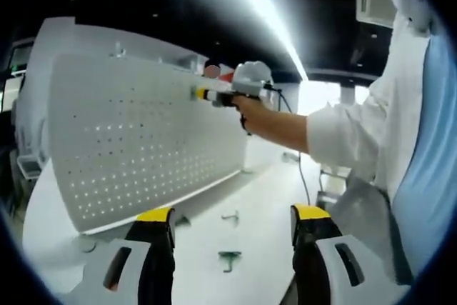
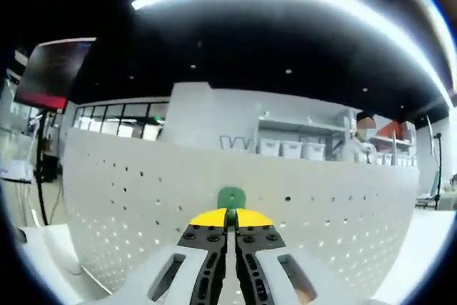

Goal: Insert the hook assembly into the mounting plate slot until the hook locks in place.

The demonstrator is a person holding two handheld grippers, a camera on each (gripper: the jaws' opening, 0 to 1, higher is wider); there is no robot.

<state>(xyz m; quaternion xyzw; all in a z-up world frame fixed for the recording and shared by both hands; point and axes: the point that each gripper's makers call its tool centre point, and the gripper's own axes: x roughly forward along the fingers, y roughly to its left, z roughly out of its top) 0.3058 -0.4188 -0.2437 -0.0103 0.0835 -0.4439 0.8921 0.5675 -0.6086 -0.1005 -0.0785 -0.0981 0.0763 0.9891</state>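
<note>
My right gripper (image 2: pixel 230 221) has its fingers (image 2: pixel 211 218) closed on the green hook (image 2: pixel 230 197), held flat against the face of the pegboard mounting plate (image 2: pixel 128 198). The hook's rounded end sticks out past the yellow tips toward the plate, its long axis running on from the fingers. In the left gripper view, that gripper (image 1: pixel 202 94) meets the plate (image 1: pixel 128 141) near its upper edge. My left gripper (image 1: pixel 232 216) hangs wide open with nothing in it, over the white desk (image 1: pixel 264 198). Two spare hooks (image 1: pixel 229 258) lie on the desk just ahead of the plate's lower edge, with bare desk around them.
</note>
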